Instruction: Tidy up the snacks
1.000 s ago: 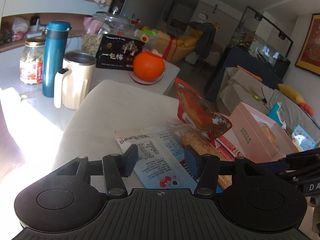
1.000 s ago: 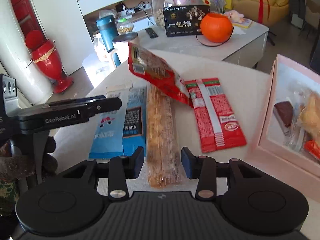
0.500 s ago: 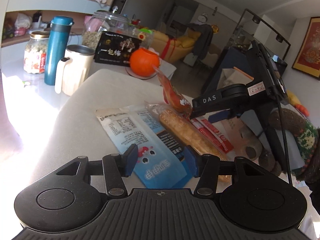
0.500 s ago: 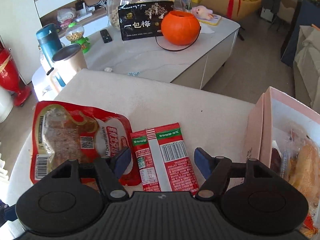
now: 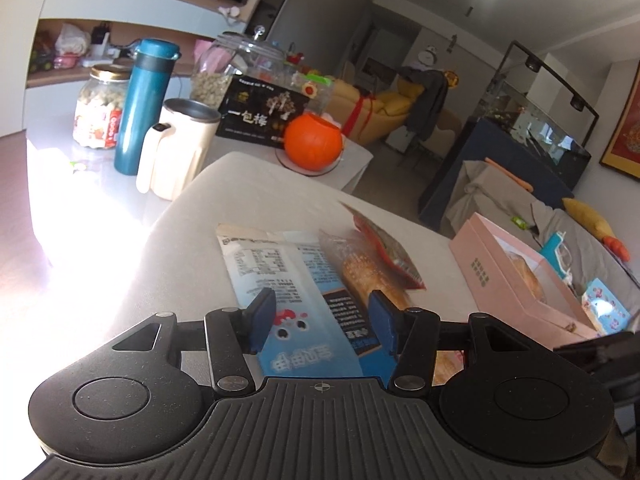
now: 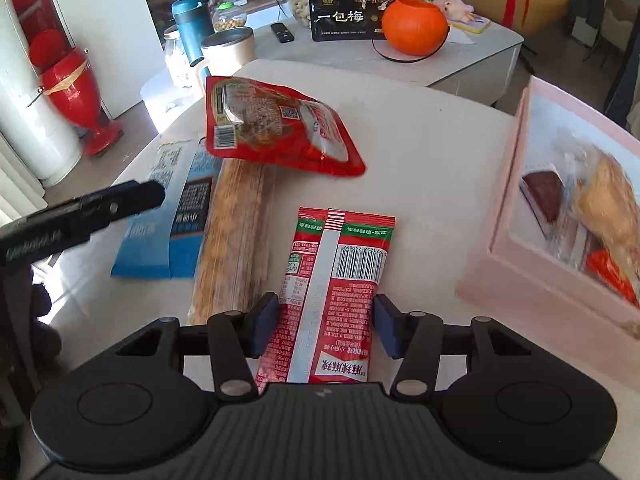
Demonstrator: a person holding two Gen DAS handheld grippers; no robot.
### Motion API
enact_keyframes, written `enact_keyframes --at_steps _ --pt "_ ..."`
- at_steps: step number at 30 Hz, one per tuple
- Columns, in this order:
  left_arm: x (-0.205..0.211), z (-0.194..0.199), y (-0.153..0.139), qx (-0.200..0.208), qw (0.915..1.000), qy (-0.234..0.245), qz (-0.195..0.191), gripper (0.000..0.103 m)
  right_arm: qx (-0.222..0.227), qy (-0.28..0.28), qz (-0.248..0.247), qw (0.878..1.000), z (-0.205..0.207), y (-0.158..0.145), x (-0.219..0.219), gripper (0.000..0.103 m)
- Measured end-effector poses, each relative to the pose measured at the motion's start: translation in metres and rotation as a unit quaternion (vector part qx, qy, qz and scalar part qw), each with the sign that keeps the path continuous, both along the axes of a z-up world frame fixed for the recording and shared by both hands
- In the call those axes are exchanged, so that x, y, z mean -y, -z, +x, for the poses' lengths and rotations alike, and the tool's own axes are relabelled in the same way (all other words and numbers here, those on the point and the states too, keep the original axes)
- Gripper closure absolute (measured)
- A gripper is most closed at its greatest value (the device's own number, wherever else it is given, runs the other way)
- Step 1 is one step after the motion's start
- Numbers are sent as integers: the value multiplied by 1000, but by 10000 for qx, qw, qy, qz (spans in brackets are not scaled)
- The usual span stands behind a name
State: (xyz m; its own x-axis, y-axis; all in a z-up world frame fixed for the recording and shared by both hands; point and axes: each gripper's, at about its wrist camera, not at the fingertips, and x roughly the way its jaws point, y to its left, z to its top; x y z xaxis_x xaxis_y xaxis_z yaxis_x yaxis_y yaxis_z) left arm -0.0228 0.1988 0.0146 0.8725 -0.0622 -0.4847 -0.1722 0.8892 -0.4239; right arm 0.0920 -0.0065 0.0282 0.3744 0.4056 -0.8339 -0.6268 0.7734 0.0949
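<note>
Snack packs lie on a pale cushioned table [image 6: 432, 152]. A blue-and-white pack [image 5: 288, 276] lies under my open left gripper [image 5: 322, 320]; it also shows in the right wrist view [image 6: 168, 216]. A long clear pack of golden crackers [image 6: 236, 224] lies beside it [image 5: 372, 280]. A red pouch [image 6: 272, 128] rests tilted on the cracker pack's far end. A red-and-green sachet [image 6: 332, 288] lies flat between the fingers of my open right gripper [image 6: 326, 322]. An open pink box [image 6: 560, 200] with snacks inside stands at the right.
A lower white table behind holds an orange pumpkin bowl [image 6: 414, 26], a black box [image 6: 352, 10], a teal flask [image 5: 142, 104], a cream mug [image 5: 176, 148] and glass jars [image 5: 98, 108]. A red vase [image 6: 76, 100] stands on the floor at the left.
The red pouch was lifted in my right gripper, then let go; it now rests on the cracker pack. My right gripper has drawn back over the red-and-green sachet. The left gripper barely moved.
</note>
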Motion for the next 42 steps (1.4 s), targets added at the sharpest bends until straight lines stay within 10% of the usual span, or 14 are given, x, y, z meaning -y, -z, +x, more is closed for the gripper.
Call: enact_keyframes --at_steps 5,13,17,23,35,42 --pt "29 12 -14 -69 9992 283 272 47 475 504 133 9975 -26 5 40 51" --pt "29 49 -52 -112 9968 183 769 47 944 1189 506 9871 -44 23 76 20" --pt "27 109 -60 -404 9907 925 909 47 1287 1159 349 9843 -54 27 70 17" --pt "30 172 -28 -1311 9793 798 1323 48 1049 1071 760 9858 -49 28 83 8" --pt "111 109 -31 -1147 9487 1318 2634 38 1049 1705 842 9761 -41 27 101 8" --pt "116 116 -32 -1273 9567 1079 2386 41 1052 1889 810 9730 -41 30 108 8"
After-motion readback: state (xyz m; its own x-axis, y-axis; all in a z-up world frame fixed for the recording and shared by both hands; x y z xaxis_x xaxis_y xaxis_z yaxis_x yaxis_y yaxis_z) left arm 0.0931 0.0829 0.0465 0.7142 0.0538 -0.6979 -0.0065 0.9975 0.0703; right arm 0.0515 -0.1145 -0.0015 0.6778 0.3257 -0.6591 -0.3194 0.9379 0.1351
